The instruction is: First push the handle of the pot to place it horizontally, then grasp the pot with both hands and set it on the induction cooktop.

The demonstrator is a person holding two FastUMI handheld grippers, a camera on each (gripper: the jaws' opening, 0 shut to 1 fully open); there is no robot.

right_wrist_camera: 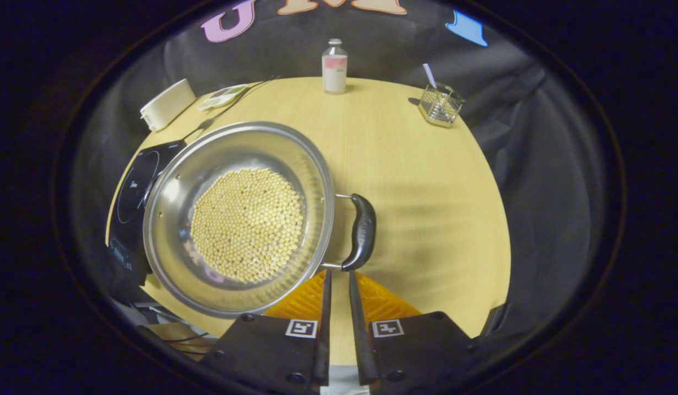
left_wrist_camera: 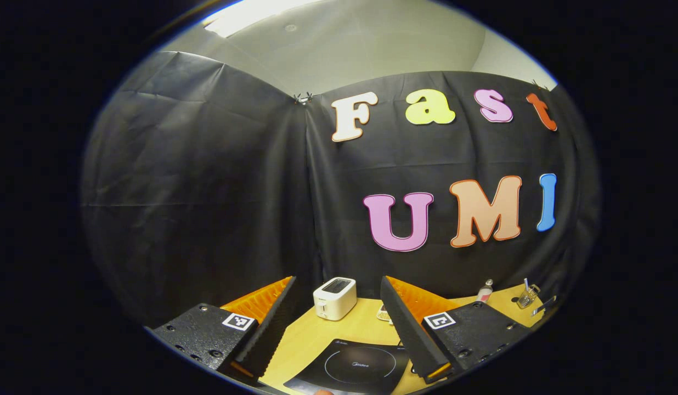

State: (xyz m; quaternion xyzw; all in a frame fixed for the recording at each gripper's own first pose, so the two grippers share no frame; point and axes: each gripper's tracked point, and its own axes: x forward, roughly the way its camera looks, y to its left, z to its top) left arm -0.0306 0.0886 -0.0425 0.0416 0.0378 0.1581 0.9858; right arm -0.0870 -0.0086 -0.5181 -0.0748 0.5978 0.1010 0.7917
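Observation:
A steel pot (right_wrist_camera: 240, 144) holding many small yellow beans stands on the wooden table (right_wrist_camera: 421, 197), its left rim overlapping the black induction cooktop (right_wrist_camera: 131, 192). Its dark side handle (right_wrist_camera: 362, 230) points toward me on the pot's right. In the right gripper view, my right gripper (right_wrist_camera: 338, 272) is shut, with its tips just below the handle's near end and nothing between them. Whether the tips touch the handle, I cannot tell. In the left gripper view, my left gripper (left_wrist_camera: 339, 281) is open wide and raised above the cooktop (left_wrist_camera: 361, 365).
A white toaster (left_wrist_camera: 334, 297) (right_wrist_camera: 166, 104) sits at the table's back beside a small flat device (right_wrist_camera: 224, 96). A small bottle (right_wrist_camera: 334, 66) and a glass holder with a straw (right_wrist_camera: 440, 104) stand far back. The table's round edge drops off at the right.

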